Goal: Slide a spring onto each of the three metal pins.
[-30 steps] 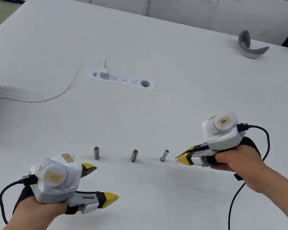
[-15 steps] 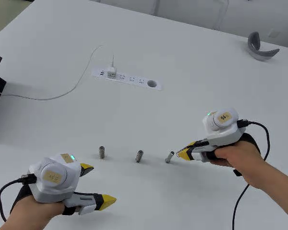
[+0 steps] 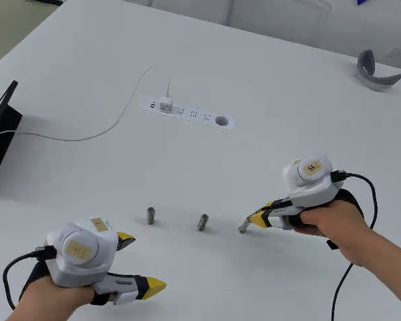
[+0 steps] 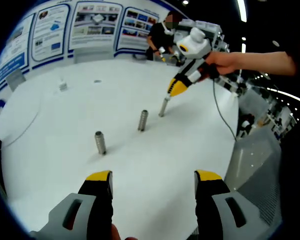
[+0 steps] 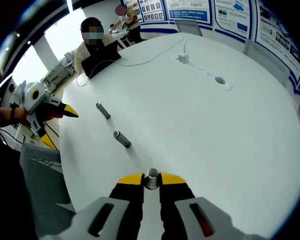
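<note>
Three small metal pins wrapped in springs stand in a row on the white table: the left one point(image 3: 150, 215), the middle one point(image 3: 202, 222) and the right one point(image 3: 244, 226), which leans. My right gripper point(image 3: 257, 219) has its yellow tips pinched on the top of that right spring point(image 5: 151, 179); in the right gripper view the middle spring point(image 5: 122, 139) and the left spring point(image 5: 103, 110) lie beyond it. My left gripper point(image 3: 139, 262) hovers open near the front left, short of the row, with nothing between its jaws point(image 4: 153, 176). From there the pins point(image 4: 143, 120) stand ahead.
A white power strip point(image 3: 187, 114) with a plugged cable lies further back on the table. A black device point(image 3: 0, 134) sits at the left edge and a grey curved object point(image 3: 374, 70) at the far right. A person sits at a laptop point(image 5: 95, 45) across the table.
My right gripper has moved left up to the right spring and closed on its top. The left gripper has stayed open in about the same place. The head camera has shifted.
</note>
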